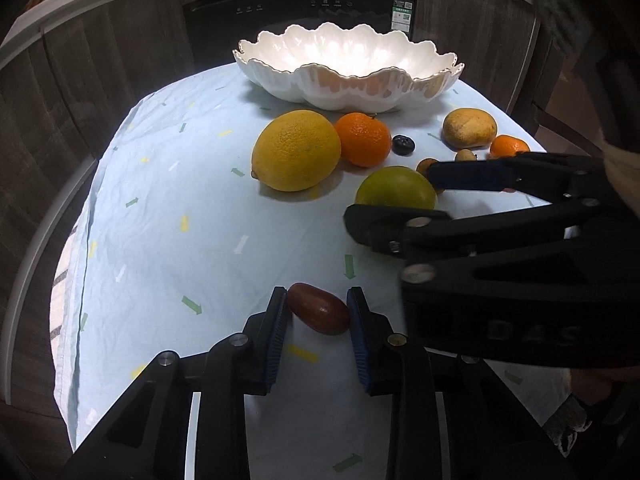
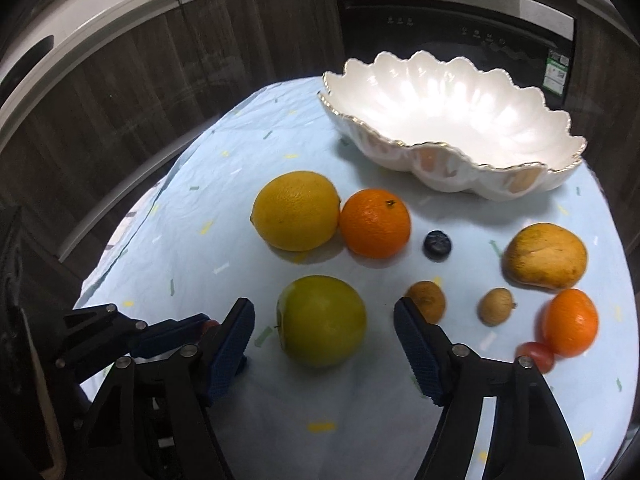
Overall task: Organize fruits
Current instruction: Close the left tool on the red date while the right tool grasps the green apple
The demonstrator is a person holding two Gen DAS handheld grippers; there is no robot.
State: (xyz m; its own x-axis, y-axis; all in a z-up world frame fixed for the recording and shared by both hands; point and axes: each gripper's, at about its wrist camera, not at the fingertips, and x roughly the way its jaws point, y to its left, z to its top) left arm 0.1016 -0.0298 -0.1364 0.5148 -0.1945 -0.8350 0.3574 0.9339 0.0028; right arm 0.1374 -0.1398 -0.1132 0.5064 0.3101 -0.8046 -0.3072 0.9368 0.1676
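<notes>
left claw closed on the small dark red fruit, long axis slantwise across the pads, near worktop's near edge | right claw open, astride green fruit, not touching | bowl empty at far edge

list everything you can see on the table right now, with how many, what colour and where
bowl: 1, white, scalloped, far side, empty
lemon: 1, yellow, left of big orange
oranges: 2, one centre, small one far right
blueberry: 1, dark, right of big orange
mango: 1, yellow-brown, right
green fruit: 1, between right jaws
brown round fruits: 2, small, right of green fruit
red tomato: 1, near right
dark red oval fruit: 1, near edge
tablecloth: 1, pale blue
left hand-held gripper: closed on oval fruit
right hand-held gripper: open
</notes>
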